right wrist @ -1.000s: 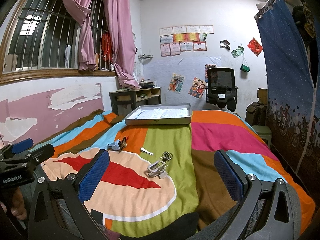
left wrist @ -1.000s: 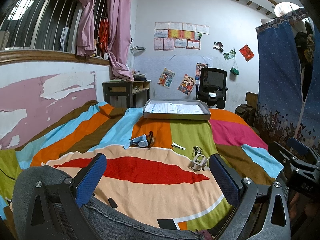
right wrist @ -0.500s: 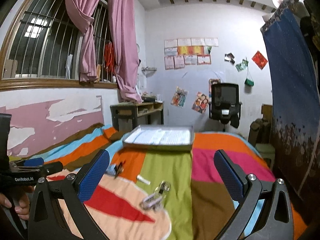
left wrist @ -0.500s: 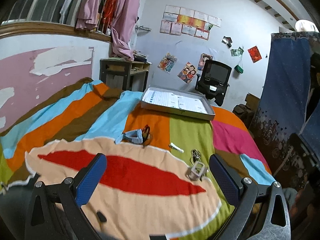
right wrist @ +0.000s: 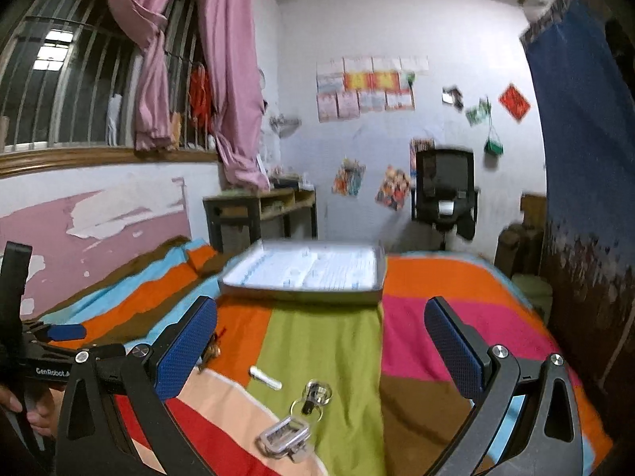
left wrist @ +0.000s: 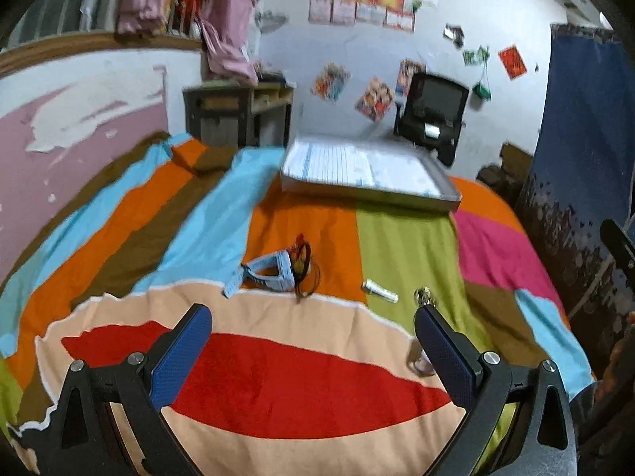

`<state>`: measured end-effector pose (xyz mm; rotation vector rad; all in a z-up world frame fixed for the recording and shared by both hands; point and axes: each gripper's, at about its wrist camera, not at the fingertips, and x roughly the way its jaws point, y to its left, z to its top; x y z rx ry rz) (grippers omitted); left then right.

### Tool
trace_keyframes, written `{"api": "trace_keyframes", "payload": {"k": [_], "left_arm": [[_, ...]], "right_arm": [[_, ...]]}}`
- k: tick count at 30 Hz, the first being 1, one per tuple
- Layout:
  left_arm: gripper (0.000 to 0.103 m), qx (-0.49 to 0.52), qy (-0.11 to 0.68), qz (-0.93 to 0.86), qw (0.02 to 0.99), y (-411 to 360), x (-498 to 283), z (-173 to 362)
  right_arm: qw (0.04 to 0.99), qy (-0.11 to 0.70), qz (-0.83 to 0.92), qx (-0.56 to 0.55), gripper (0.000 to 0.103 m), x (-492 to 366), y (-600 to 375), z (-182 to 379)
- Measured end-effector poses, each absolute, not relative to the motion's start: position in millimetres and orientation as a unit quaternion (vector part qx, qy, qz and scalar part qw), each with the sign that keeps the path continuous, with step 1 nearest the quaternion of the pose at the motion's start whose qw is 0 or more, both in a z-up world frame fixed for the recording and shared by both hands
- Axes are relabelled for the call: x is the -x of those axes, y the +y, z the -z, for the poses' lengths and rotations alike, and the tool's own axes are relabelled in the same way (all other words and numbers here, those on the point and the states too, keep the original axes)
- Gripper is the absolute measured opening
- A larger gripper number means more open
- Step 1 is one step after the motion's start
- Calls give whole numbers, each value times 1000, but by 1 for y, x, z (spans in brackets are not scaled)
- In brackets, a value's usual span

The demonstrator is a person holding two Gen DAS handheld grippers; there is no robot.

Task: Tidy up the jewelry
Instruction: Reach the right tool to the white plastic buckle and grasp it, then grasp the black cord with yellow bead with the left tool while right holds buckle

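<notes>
My left gripper has its fingers spread wide and holds nothing — it hangs over the striped bedspread. The right gripper is also wide open and empty. In the lower centre of the right view lies a silver clasp, with key rings just above it. The small white clip lies with its long axis slanting from upper left to lower right. The grey tray sits further up the frame.
</notes>
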<state>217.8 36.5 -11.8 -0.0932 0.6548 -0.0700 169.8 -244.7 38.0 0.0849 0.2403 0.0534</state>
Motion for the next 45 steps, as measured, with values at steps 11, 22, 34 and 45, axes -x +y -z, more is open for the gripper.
{"api": "trace_keyframes", "payload": {"k": [11, 22, 34, 45], "left_arm": [[103, 3, 369, 76, 927, 26, -295, 54], [102, 3, 382, 79, 921, 36, -339, 105], [64, -33, 369, 103, 923, 22, -360, 132], [11, -34, 371, 118, 921, 20, -364, 136]], "right_arm": [[949, 302, -35, -81, 102, -238, -228, 78], [913, 401, -12, -71, 102, -282, -188, 152], [916, 395, -1, -67, 74, -298, -170, 170], [920, 386, -13, -63, 50, -302, -164, 166]]}}
